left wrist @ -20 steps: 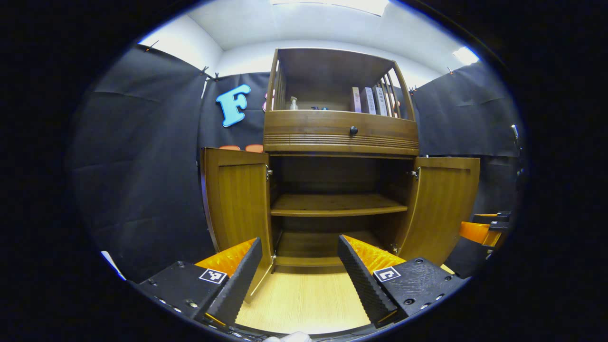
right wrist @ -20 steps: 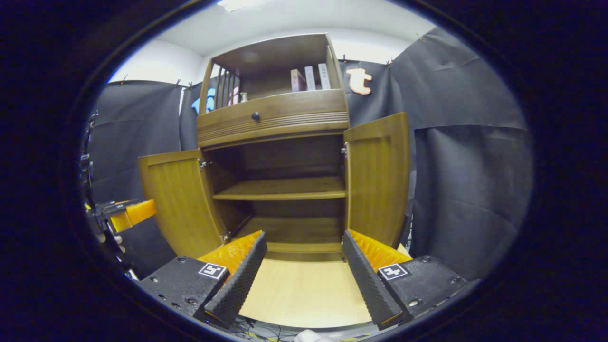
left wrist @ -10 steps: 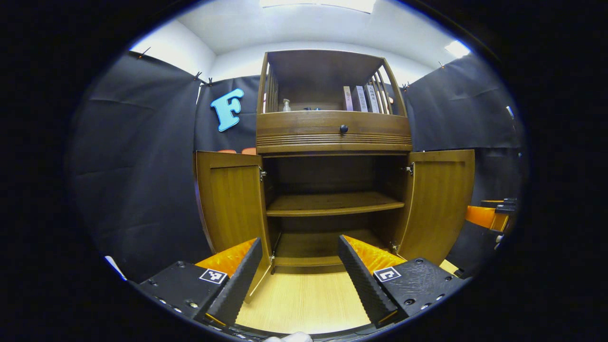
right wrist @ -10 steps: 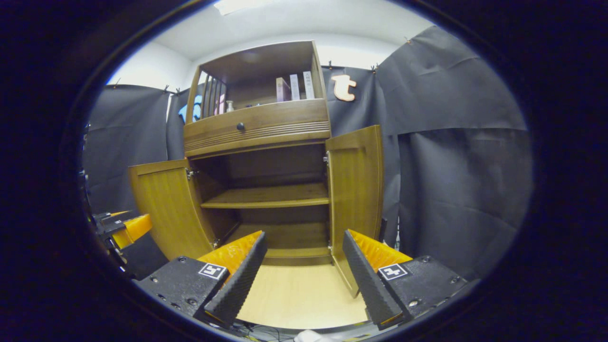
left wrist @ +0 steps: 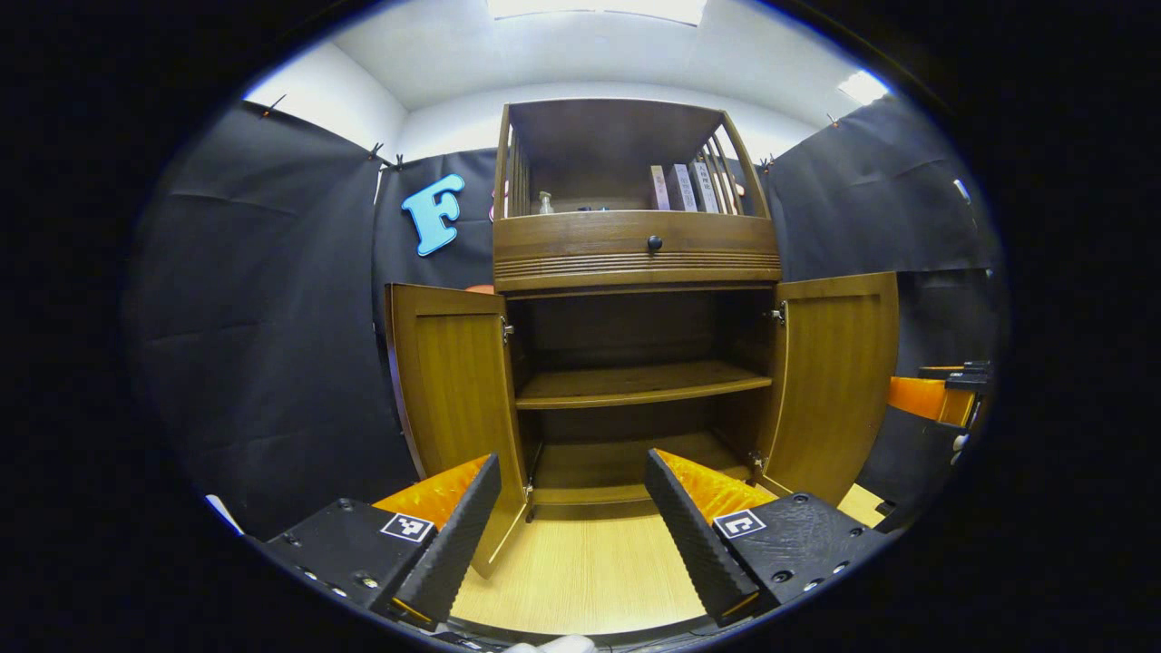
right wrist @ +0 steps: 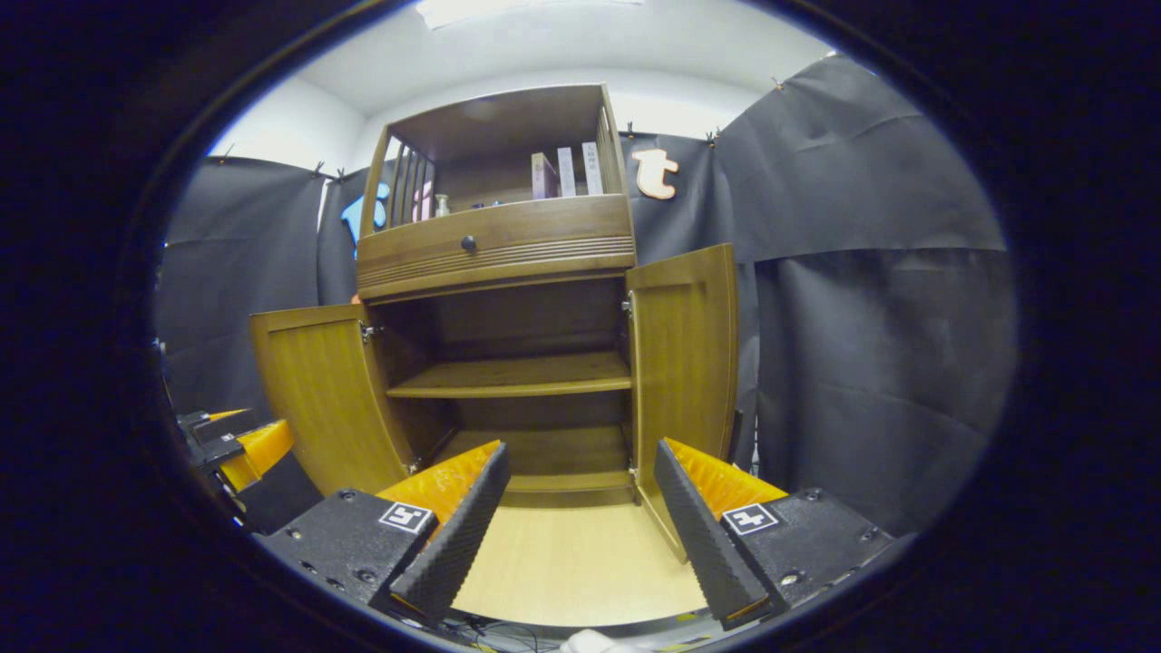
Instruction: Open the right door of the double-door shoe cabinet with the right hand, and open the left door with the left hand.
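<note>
Both views face the shoe cabinet low, near.

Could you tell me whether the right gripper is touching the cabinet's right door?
Apart. In the right gripper view, the right gripper is open with bare wooden floor between its fingers, and the right door stands swung open beyond them.

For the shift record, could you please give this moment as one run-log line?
left door: open | right door: open | left tool: open, free | right tool: open, free | shelf: bare
</note>
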The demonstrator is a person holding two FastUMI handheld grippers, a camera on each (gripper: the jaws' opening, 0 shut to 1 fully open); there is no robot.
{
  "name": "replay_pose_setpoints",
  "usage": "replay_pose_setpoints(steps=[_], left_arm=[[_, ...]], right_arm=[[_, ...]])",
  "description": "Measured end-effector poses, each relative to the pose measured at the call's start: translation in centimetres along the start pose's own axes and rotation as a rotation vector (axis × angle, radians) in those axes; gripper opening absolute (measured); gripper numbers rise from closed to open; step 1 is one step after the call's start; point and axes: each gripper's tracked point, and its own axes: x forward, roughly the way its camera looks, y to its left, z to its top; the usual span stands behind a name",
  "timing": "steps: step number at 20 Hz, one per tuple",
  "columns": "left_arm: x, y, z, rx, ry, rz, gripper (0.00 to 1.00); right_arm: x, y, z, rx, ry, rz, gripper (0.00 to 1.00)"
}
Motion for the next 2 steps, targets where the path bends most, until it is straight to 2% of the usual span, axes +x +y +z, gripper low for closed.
replay_pose_setpoints(steps=[2], left_arm=[[-0.22, 0.04, 0.18, 0.019, -0.013, 0.004, 0.96]], right_arm=[[-0.12, 0.62, -0.25, 0.001, 0.002, 0.006, 1.00]])
